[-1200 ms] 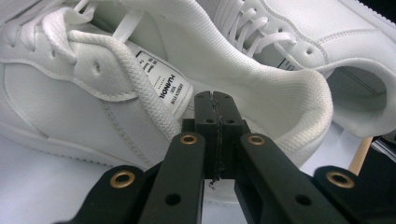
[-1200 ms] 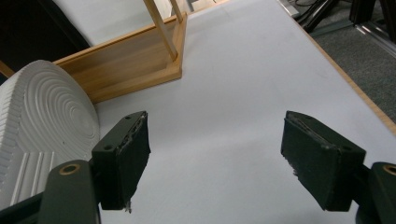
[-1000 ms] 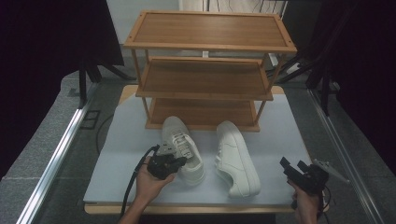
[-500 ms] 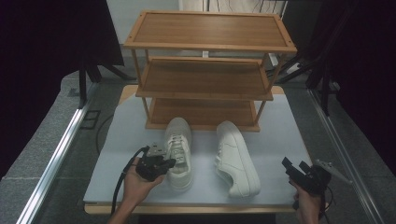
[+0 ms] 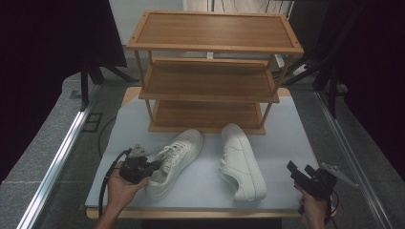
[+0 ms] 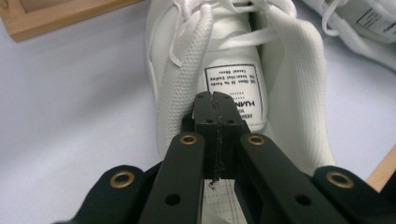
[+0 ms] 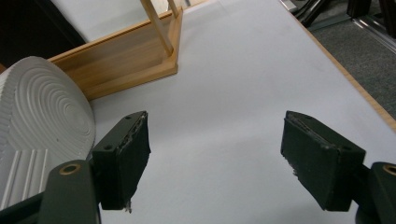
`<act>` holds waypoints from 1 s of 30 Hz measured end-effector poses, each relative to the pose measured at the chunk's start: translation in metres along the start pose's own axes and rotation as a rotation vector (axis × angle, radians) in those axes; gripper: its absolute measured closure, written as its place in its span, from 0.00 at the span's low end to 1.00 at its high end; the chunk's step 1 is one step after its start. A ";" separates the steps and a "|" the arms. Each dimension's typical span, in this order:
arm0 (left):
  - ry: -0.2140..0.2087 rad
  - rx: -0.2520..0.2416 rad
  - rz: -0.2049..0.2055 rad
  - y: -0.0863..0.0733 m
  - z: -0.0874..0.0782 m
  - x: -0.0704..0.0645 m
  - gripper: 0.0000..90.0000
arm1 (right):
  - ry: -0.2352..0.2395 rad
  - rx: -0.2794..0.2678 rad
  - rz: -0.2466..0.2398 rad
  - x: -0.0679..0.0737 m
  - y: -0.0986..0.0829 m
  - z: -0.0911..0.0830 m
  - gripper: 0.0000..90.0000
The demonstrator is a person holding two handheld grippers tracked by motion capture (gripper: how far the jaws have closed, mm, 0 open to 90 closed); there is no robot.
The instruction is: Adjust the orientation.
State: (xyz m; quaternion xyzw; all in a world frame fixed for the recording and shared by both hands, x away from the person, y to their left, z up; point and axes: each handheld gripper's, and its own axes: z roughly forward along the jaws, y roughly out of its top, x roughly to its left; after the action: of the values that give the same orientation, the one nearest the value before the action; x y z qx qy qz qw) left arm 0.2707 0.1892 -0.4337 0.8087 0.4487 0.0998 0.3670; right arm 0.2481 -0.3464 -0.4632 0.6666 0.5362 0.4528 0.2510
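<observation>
One fixed overhead camera, two riding on the tongs.
The high view looks forward and down on the whole worktop and wooden rack from the person's side. The left gripper view sits very close behind the left shoe, looking into its heel opening. The right gripper view looks low across the worktop; both share the rack's base.

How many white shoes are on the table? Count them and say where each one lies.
2. One shoe lies upright at the left, its heel at the left gripper, which is shut. The other shoe lies on its side at the right, sole toward the open right gripper.
</observation>
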 end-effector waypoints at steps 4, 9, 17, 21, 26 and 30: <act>-0.030 -0.032 0.018 0.002 -0.003 -0.007 0.93 | 0.025 -0.003 -0.029 0.005 0.001 0.000 0.26; -0.056 -0.206 0.012 0.012 -0.012 -0.019 0.74 | 0.096 -0.041 -0.135 0.028 0.009 -0.008 0.27; -0.101 -0.285 -0.025 0.007 -0.010 -0.016 0.49 | 0.242 -0.052 -0.301 0.062 0.014 -0.025 0.55; -0.108 -0.311 -0.079 -0.001 -0.014 -0.007 0.47 | 0.334 -0.032 -0.373 0.082 0.014 -0.031 0.67; -0.088 -0.326 -0.095 -0.007 -0.019 -0.001 0.45 | 0.434 0.006 -0.494 0.111 0.009 -0.037 0.75; -0.099 -0.306 -0.100 -0.008 -0.017 0.002 0.45 | 0.485 0.045 -0.545 0.133 -0.002 -0.032 0.87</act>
State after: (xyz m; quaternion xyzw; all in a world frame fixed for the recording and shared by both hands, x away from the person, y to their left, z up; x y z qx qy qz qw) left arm 0.2584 0.2017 -0.4274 0.7239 0.4492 0.1088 0.5122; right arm 0.2216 -0.2255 -0.4054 0.3780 0.7480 0.5021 0.2133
